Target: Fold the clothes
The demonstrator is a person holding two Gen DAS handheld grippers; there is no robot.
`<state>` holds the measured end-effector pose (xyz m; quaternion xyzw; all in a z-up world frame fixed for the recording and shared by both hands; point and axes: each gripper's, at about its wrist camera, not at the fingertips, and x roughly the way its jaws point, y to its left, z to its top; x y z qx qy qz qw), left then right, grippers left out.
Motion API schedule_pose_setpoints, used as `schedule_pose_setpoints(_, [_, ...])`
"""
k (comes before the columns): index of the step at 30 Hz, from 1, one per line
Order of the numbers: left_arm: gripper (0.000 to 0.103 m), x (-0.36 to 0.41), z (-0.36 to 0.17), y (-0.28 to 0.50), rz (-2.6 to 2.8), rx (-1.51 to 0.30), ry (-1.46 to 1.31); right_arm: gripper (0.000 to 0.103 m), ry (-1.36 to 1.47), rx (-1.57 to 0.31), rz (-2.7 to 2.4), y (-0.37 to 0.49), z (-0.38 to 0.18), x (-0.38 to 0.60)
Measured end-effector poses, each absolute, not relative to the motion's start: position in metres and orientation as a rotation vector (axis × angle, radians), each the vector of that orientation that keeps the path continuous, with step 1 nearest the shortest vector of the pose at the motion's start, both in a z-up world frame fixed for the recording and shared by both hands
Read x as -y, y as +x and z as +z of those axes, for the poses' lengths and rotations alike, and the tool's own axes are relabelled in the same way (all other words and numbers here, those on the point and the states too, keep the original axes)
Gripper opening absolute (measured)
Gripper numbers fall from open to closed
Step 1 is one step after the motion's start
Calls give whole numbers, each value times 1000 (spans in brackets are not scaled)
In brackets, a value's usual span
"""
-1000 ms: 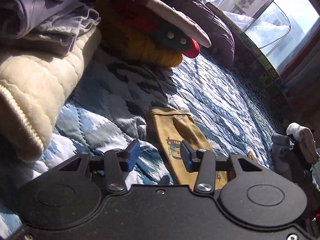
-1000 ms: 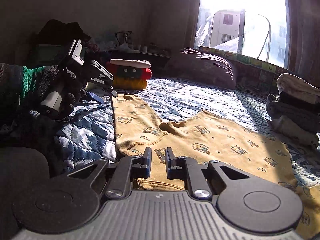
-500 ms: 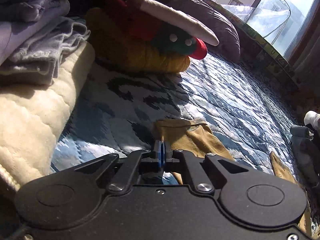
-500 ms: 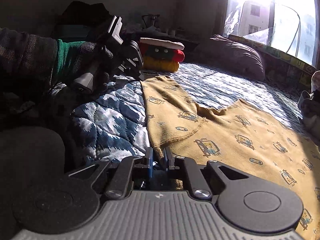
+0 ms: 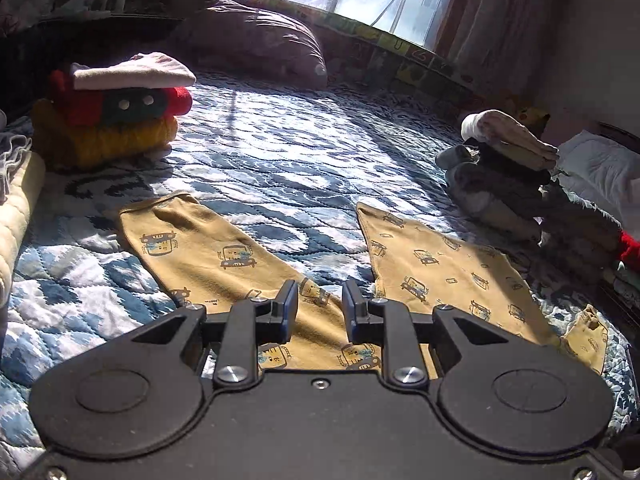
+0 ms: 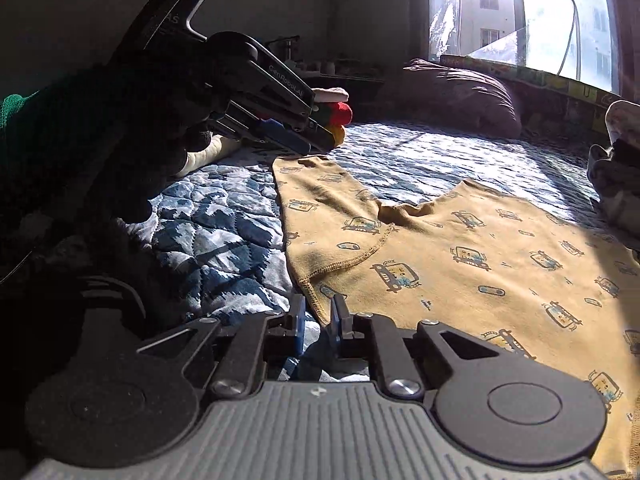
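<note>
Yellow printed trousers (image 5: 224, 256) lie flat on the blue quilted bed, both legs spread toward the window. My left gripper (image 5: 320, 310) hovers open over the cloth where the legs meet, nothing between its fingers. In the right wrist view the trousers (image 6: 460, 248) stretch away to the right. My right gripper (image 6: 319, 318) is open, low at the near corner of the waist, and the cloth's tip lies between its fingers. A gloved hand holds the left gripper (image 6: 280, 132) above the far leg's cuff.
A stack of folded clothes (image 5: 116, 112) sits at the far left, a cream blanket (image 5: 16, 208) beside it. Another pile of clothes (image 5: 508, 168) lies at the right. A dark pillow (image 5: 256, 40) rests under the window. Bare quilt (image 5: 288, 160) shows between the piles.
Both grippers were shut half a second ago and now stand open. The left one has drawn back and up from the leg cuff, so both legs show.
</note>
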<state>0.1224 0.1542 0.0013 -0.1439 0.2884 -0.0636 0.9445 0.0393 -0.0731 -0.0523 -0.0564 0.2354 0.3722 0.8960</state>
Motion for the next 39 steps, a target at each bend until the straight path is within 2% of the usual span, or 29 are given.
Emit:
schedule_pose_setpoints(4, [21,-113,-19,108,-231,-657,-335,16,-4,-536,702,30,-43,119])
schedule_pose_setpoints(6, [23,-100,-49,114,-227,-772,-318,16,78,-543,633,25,-38,150])
schedule_pose_setpoints(7, [24,-97,-61,115,-221,-778,-307,16,128,-543,596,24,-36,165])
schedule_pose_setpoints(8, [28,-96,-64,110,-234,-707,-289,17,177,-543,559,23,-34,180])
schedule_pose_setpoints(10, [29,-95,-54,107,-234,-718,-298,21,314,-547,460,19,-37,217])
schedule_pose_setpoints(11, [46,-94,-47,104,-241,-705,-304,24,371,-558,420,18,-41,234])
schedule_pose_setpoints(12, [58,-92,-39,100,-249,-692,-311,26,429,-568,379,17,-46,252])
schedule_pose_setpoints(16, [58,-70,-14,95,-296,-646,-248,28,586,-586,229,15,-64,308])
schedule_pose_setpoints(22, [64,16,17,117,-437,-609,-96,28,646,-547,119,16,-81,333])
schedule_pose_setpoints(28, [64,137,39,147,-589,-614,147,28,495,-589,42,29,-89,325])
schedule_pose_setpoints(30, [63,184,41,151,-662,-615,274,34,426,-568,48,25,-87,315])
schedule_pose_setpoints(32, [62,223,41,153,-714,-624,372,46,412,-553,58,24,-88,311])
schedule_pose_setpoints(37, [43,313,17,160,-799,-650,605,47,391,-545,71,26,-89,310])
schedule_pose_setpoints(39, [32,343,1,166,-794,-665,683,48,378,-538,68,26,-90,307])
